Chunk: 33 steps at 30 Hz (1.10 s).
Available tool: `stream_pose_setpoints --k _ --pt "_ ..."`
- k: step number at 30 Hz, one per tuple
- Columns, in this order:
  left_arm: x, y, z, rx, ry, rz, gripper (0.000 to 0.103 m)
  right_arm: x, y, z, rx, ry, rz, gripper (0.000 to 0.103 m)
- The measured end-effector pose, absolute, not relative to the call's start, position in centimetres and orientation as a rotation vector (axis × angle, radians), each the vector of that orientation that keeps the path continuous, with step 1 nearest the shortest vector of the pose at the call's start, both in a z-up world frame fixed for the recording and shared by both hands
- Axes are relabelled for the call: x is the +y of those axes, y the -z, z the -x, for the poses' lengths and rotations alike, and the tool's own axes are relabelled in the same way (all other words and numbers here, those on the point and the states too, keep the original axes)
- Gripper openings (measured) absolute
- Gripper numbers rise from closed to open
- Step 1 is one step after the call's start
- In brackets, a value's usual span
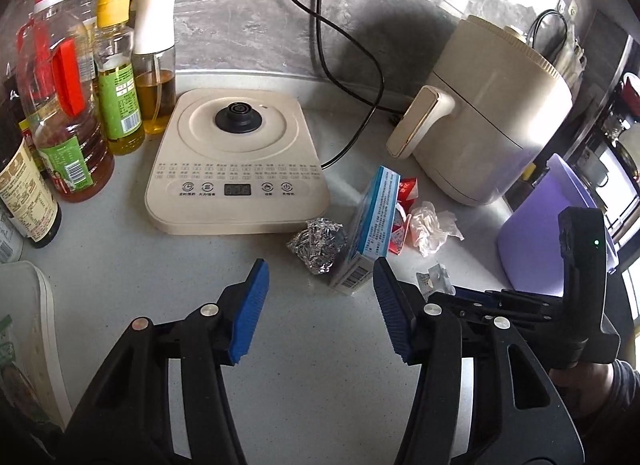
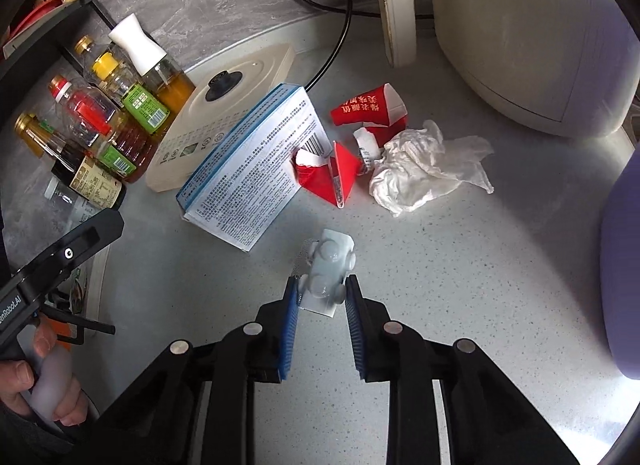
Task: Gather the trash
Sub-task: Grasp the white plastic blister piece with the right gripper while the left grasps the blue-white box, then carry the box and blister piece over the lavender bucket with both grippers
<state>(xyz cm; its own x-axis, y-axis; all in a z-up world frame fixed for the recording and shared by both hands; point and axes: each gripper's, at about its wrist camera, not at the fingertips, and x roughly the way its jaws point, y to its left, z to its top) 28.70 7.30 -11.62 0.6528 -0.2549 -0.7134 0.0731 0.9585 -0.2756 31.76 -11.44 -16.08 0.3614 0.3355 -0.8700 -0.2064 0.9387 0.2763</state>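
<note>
1. Speckled grey counter runs to a marbled wall, with bottles on the left, a cream hotplate in the middle and a cream air fryer on the right.
2. Trash lies in a loose cluster in front of the fryer: a foil ball, a blue-and-white box, torn red packets and a crumpled tissue.
3. Nearest piece is a used pill blister, lying apart from the box and just ahead of the right tongs.
4. Those tongs bracket its near end, narrowed almost to its width — both pads look to be touching its edges, though whether they are pinching it I cannot tell.
5. Its long axis runs roughly straight away from the tongs, along the fingers, so the short width sits between the pads — a good line for closing.
6. Left tongs are spread wide and hold nothing, hovering just short of the foil ball and box.
</note>
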Motion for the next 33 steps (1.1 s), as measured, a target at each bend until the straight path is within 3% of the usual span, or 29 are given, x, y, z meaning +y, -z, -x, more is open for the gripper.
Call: stream_pose_setpoints --k 17,18,20,21,33 --pt "2.9 11.7 -32.5 0.817 0.313 0.133 0.051 -16.4 11.1 -29.3 1.024 -0.232 -0.191 0.024" --pt "2.3 12.0 -32.6 0.822 0.323 0.119 0.049 -16.7 11.0 -28.9 1.018 -0.224 -0.193 0.024" --pt "1.7 13.0 -33.0 0.839 0.313 0.094 0.036 -16.9 10.9 -28.4 1.011 -0.218 -0.197 0.024" --pt "1.9 13.6 -33.3 0.854 0.27 0.09 0.023 -16.9 10.9 -28.2 1.01 -0.219 -0.2 0.024" --pt "5.3 8.4 -26.8 0.728 0.144 0.233 0.021 -15.8 8.8 -26.7 0.953 -0.347 -0.165 0.024"
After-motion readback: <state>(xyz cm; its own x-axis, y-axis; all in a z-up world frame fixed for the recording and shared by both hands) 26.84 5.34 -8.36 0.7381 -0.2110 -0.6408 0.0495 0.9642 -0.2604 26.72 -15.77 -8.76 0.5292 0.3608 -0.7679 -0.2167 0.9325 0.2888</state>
